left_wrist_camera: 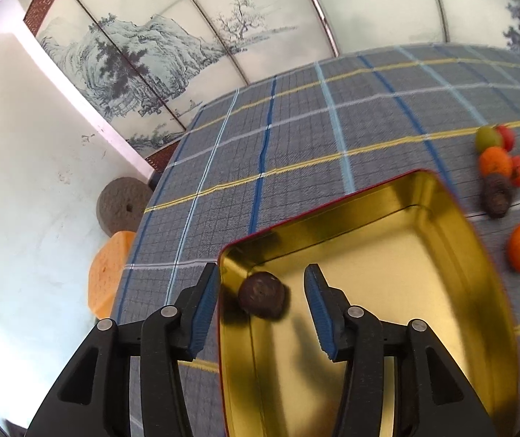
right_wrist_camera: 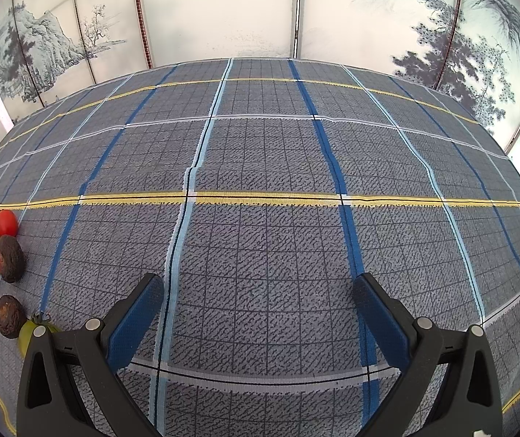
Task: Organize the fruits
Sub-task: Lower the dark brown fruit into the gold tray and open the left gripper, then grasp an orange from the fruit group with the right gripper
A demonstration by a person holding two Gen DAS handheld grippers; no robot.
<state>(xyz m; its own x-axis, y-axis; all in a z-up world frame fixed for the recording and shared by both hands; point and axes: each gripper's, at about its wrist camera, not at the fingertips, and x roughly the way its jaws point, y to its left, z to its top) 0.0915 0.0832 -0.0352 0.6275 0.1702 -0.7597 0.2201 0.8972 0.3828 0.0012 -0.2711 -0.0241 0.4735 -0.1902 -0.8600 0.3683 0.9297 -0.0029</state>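
Where painted screens (right_wrist_camera: 223,11) back the plaid tablecloth (right_wrist_camera: 260,153), both grippers gape empty.

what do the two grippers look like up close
The left gripper and the right gripper look alike: matte black plastic linkage arms with triangular cut-outs, round silver pivot pins, and flat fingers faced with ribbed blue pads. No cables, markings, hands or sleeves show.

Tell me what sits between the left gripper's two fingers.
In the left wrist view, a dark brown wrinkled fruit lies in the gold tin, between the left gripper's fingers, touching neither.
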